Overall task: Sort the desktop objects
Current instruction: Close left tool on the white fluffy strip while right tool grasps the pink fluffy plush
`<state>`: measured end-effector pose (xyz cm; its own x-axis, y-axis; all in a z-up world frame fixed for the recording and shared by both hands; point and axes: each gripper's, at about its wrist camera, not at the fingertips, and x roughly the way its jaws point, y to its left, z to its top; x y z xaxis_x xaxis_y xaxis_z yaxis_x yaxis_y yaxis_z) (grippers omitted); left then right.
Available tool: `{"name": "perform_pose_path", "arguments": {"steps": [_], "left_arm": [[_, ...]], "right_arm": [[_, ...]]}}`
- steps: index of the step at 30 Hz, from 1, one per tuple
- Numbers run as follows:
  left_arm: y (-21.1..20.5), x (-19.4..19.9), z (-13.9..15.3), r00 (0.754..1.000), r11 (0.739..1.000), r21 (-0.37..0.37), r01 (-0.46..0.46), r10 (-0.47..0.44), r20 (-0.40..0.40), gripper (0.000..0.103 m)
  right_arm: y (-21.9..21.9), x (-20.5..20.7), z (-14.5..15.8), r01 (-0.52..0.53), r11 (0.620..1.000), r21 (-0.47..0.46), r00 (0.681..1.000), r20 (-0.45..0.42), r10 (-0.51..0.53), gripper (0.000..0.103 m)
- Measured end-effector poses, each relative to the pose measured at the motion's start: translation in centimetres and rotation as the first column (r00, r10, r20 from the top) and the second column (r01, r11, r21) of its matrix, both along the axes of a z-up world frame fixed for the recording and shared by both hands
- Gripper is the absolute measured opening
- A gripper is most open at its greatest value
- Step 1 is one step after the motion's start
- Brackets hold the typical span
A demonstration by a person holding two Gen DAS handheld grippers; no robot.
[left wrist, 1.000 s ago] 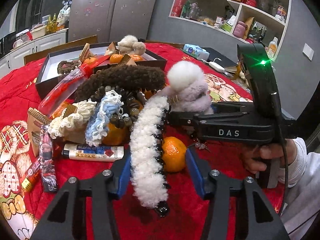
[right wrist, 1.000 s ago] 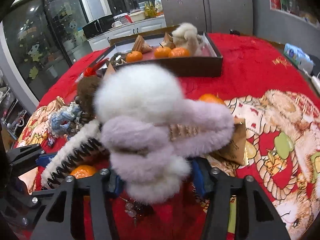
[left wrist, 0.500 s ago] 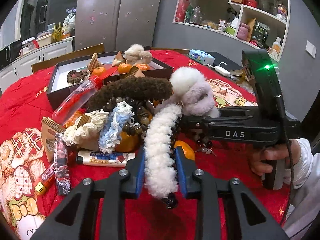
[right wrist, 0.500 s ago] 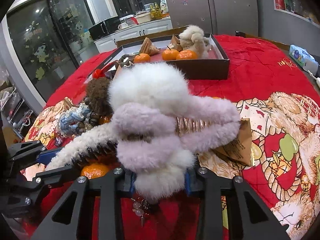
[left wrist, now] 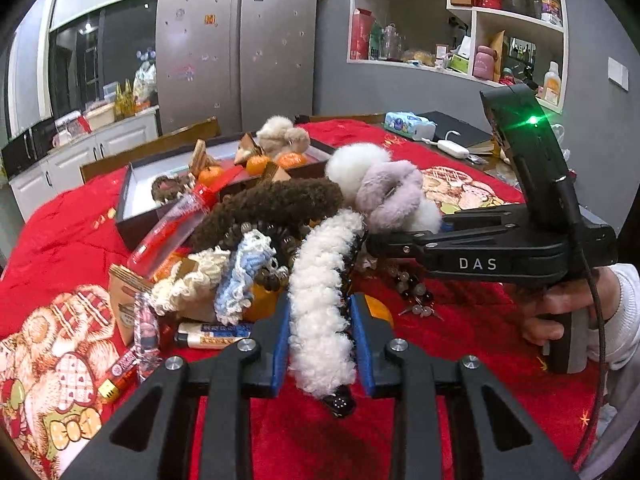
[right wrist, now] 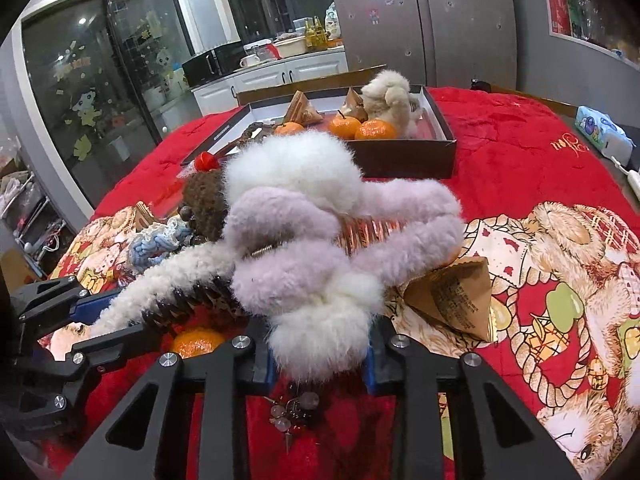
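A heap of fluffy hair clips lies on the red tablecloth. My left gripper [left wrist: 320,314] is shut on the near end of a long white curly clip [left wrist: 320,264], its blue pads pressing both sides. My right gripper [right wrist: 318,346] comes in from the right in the left wrist view [left wrist: 372,240]. Its jaws are closing on the white tuft of a lilac-and-white fluffy clip [right wrist: 340,248], and the pads touch the fur. In the right wrist view the left gripper [right wrist: 116,320] holds the white clip [right wrist: 168,276] at the lower left.
A dark open box [right wrist: 404,158] with oranges and a plush toy stands behind the heap. A brown fluffy clip [left wrist: 272,204], crocheted scrunchies, a clear red-capped tube [left wrist: 172,228], an orange [left wrist: 378,308], a bead charm [right wrist: 292,408] and a brown triangular packet [right wrist: 452,296] lie around.
Both grippers have closed from wide open onto their clips. The left wrist view has tilted up, showing more of the room.
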<state>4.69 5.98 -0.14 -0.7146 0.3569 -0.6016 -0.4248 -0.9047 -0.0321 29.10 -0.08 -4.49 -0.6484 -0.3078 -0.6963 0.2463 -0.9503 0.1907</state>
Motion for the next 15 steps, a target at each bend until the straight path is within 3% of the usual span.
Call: {"name": "perform_pose_path", "arguments": {"steps": [10,15], "left_arm": [[0.1,1.0,0.9,0.997,1.0,0.003,-0.025,0.025,-0.075,0.029],[0.1,1.1,1.0,0.997,1.0,0.013,-0.028,0.029,-0.071,0.029]], "right_arm": [[0.0,1.3,1.8,-0.011,1.0,0.004,0.992,-0.125,0.011,0.026],[0.3,0.7,1.2,-0.012,1.0,-0.02,0.995,-0.103,0.01,0.025]]}}
